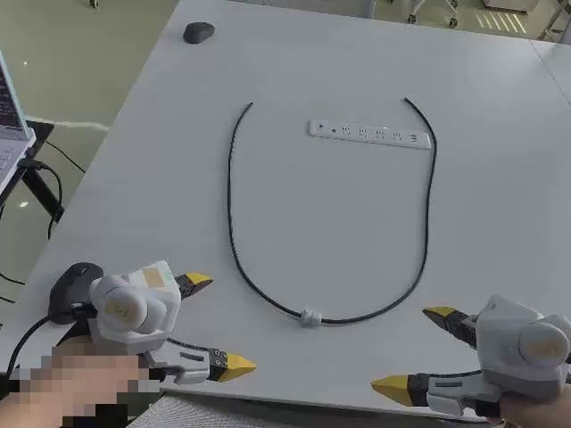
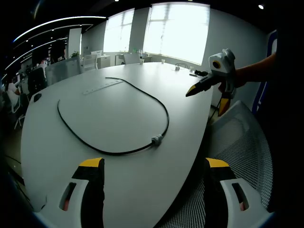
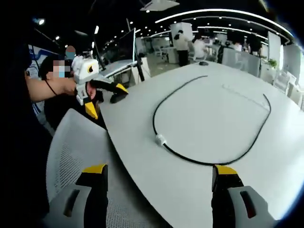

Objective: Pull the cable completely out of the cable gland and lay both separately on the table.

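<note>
A long black cable (image 1: 230, 205) lies in a U shape on the white table (image 1: 339, 223), its two ends pointing away from me. A small pale cable gland (image 1: 308, 316) sits threaded on the bottom of the U, near the front edge. My left gripper (image 1: 219, 323) hovers open at the front left, left of the gland. My right gripper (image 1: 413, 349) hovers open at the front right. In the left gripper view the gland (image 2: 156, 139) lies ahead between the open jaws, with the right gripper (image 2: 205, 102) beyond. In the right gripper view the gland (image 3: 160, 139) lies ahead and the left gripper (image 3: 108, 100) is open.
A white power strip (image 1: 369, 135) lies across the table between the cable's ends. A dark mouse (image 1: 198, 32) sits at the far edge, another dark mouse (image 1: 73, 283) by my left gripper. A laptop (image 1: 11, 116) stands off the left side. A mesh chair (image 2: 237, 142) is at the table's front.
</note>
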The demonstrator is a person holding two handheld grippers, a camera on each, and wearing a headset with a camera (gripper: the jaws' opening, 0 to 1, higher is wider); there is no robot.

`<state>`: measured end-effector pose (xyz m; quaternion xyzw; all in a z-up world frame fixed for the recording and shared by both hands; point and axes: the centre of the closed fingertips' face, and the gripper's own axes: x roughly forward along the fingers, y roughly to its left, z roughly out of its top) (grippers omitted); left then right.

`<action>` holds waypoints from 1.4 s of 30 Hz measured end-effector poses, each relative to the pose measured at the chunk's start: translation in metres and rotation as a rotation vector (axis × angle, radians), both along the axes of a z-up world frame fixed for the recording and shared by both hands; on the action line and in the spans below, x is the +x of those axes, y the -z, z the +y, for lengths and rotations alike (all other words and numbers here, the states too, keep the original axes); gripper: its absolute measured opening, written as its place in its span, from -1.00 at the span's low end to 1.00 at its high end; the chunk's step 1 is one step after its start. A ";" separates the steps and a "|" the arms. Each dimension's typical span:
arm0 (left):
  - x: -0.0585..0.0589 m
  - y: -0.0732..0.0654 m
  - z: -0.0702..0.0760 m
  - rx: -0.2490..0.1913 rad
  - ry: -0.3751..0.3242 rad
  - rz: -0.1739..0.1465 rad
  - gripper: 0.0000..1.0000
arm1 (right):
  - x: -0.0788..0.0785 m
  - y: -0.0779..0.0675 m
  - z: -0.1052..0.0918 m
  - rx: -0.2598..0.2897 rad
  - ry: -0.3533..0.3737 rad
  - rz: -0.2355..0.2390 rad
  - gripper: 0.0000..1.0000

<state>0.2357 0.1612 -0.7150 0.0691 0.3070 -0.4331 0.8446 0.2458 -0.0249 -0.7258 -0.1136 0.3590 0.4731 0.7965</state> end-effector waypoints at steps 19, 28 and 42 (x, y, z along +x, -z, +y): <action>0.004 0.007 -0.007 0.008 0.010 0.007 0.69 | 0.019 0.000 0.025 0.002 -0.070 -0.006 0.79; 0.011 -0.002 -0.012 -0.029 -0.017 0.001 0.80 | 0.026 0.004 0.039 -0.028 -0.138 -0.020 0.73; 0.010 0.009 -0.009 -0.020 -0.040 0.021 0.93 | 0.031 0.019 0.058 -0.081 -0.246 0.019 0.54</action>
